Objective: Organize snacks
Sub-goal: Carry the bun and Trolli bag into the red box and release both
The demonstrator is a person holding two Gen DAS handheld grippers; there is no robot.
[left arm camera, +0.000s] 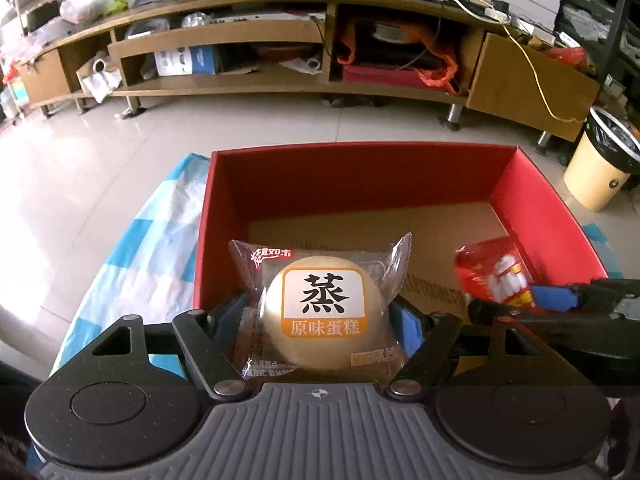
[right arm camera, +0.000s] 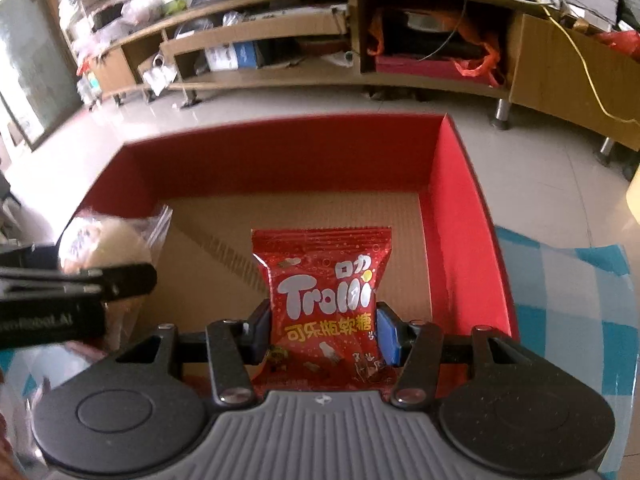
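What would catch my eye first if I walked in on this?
Probably the big red box, open and nearly bare inside, on a blue checked cloth. Over it, two snacks are held side by side: the left gripper clamps a wrapped cake, and the right gripper clamps a red candy bag. Behind stretches a cluttered TV stand.

Tiled floor (left arm camera: 280, 128) carries a blue-and-white checked cloth (left arm camera: 152, 248); red open-topped box (left arm camera: 360, 172) sits directly on the cloth, cardboard bottom showing.
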